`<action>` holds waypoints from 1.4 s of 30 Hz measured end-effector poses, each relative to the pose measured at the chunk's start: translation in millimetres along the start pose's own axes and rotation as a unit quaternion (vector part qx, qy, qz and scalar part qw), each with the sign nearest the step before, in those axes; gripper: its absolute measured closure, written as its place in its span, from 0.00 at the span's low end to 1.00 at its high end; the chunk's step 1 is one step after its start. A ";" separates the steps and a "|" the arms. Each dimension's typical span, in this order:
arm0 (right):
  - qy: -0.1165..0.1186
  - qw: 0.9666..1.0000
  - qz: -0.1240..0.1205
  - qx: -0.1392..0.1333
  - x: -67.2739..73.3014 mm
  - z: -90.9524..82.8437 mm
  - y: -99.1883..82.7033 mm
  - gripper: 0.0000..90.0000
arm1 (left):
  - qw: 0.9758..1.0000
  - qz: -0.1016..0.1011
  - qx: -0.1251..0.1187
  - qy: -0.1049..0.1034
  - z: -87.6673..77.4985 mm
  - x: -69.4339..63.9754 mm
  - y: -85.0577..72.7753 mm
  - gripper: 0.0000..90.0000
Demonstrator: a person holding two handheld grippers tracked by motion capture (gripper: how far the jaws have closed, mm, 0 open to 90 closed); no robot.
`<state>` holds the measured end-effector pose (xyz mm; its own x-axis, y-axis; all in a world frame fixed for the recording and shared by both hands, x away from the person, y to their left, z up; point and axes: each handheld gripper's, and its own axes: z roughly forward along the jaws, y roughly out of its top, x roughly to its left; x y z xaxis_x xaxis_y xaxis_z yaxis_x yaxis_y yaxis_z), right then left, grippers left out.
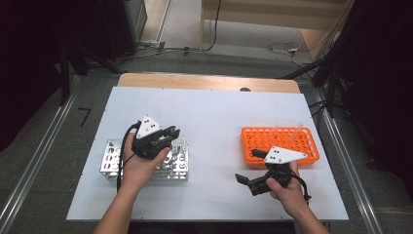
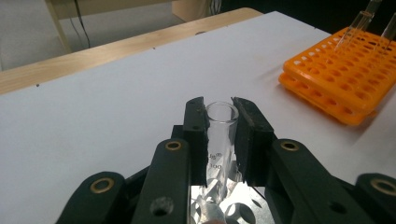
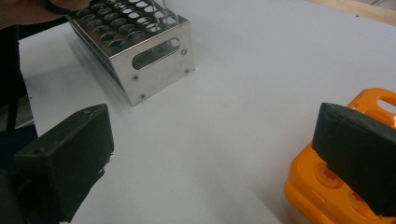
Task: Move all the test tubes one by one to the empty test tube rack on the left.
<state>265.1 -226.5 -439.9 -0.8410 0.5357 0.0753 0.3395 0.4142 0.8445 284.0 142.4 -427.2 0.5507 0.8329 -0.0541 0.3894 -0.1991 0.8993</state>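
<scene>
A clear glass test tube stands upright with its lower end in the steel rack. My left gripper is shut on the tube just below its rim. From above, my left gripper hovers over the right part of the steel rack. An orange rack sits at the right and holds two clear tubes. My right gripper rests at the orange rack's near-left corner, open. Nothing lies between its pads in the right gripper view.
A white board covers the wooden table. The orange rack lies under my right jaw, and the steel rack stands farther off. Bare board separates the two racks. Floor cables lie beyond the table.
</scene>
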 end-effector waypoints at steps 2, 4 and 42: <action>0.000 1.000 -0.001 0.000 0.0 -0.1 0.1 0.00 | 1.000 -0.001 0.003 -0.001 0.9 0.3 -1.3 0.83; 0.000 1.000 0.000 0.000 0.0 -0.1 0.0 0.00 | 1.000 0.000 0.008 -0.002 1.5 0.3 -1.8 0.83; -0.014 1.000 0.007 -0.006 -8.6 -6.2 2.0 0.00 | 0.997 -0.068 0.023 -0.036 -13.5 8.4 -6.0 0.35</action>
<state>270.3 -234.8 -435.6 -0.8238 0.5622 0.0727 0.3465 0.3979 0.8495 276.2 157.5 -427.2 0.5410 0.8151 -0.2070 0.4965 -0.1110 0.8609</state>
